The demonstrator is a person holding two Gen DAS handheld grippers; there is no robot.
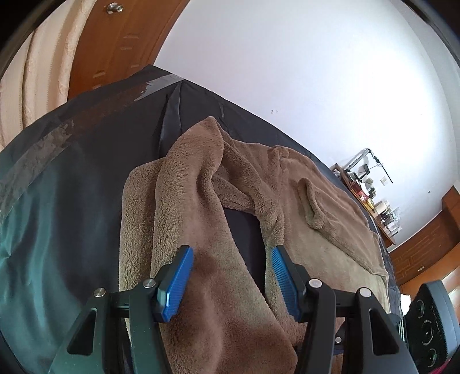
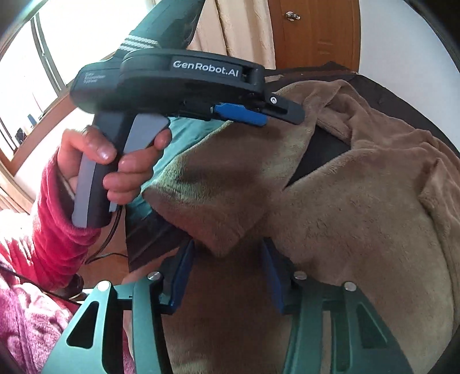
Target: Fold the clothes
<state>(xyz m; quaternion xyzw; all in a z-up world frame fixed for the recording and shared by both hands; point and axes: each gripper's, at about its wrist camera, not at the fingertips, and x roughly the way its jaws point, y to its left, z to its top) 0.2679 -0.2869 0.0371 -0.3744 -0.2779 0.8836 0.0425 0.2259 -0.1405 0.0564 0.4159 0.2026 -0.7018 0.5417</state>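
A bright bedroom around us

We see a plain white wall (image 1: 302, 72), a brown wooden door (image 1: 120, 43) with a metal knob (image 1: 112, 8), and cream curtains (image 1: 37, 80) beside it. Daylight pours through a window (image 2: 57, 37) at our left. A dark sheet (image 1: 86, 143) covers the work surface, and a cluttered wooden shelf (image 1: 371, 195) stands against the far wall.

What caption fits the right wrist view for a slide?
Right gripper straddles a brown fleece garment on the dark cloth-covered table; left gripper hovers above.
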